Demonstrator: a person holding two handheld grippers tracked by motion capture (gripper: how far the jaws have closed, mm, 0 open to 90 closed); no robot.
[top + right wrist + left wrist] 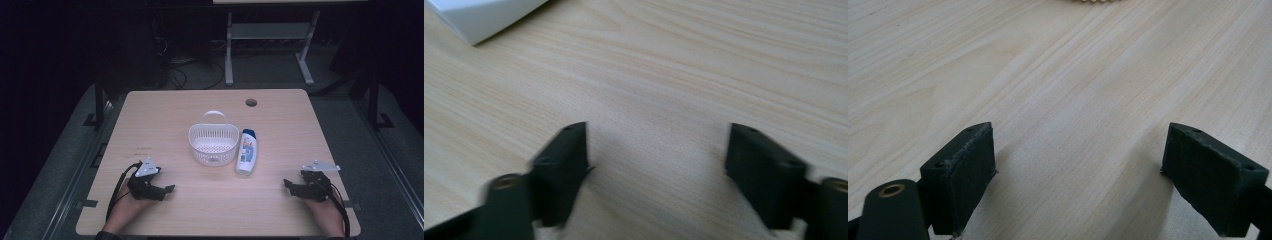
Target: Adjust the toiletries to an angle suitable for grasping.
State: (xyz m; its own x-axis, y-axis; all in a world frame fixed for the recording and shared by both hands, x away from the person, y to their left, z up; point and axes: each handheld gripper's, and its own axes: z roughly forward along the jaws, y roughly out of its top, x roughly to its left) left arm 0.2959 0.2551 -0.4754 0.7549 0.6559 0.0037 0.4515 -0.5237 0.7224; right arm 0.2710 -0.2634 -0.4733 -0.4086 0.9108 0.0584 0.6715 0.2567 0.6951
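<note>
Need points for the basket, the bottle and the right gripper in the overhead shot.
basket [213, 131]: high view, on its front rim.
bottle [246, 154]: high view, on the label at mid-body.
right gripper [291, 186]: high view, midway between its fingertips; jaws stand open, nothing between them.

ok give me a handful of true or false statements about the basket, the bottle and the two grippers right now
1. The bottle lies on its side on the table, right of the white basket. True.
2. The bottle is inside the basket. False: it lies on the table beside it, and the basket looks empty.
3. The left gripper is open with nothing between its jaws. True.
4. The right gripper is shut on the bottle. False: its jaws stand apart over bare wood.
5. The basket's handle is upright. True.
6. Both grippers are above the basket. False: they sit near the table's front edge, one at each side.
</note>
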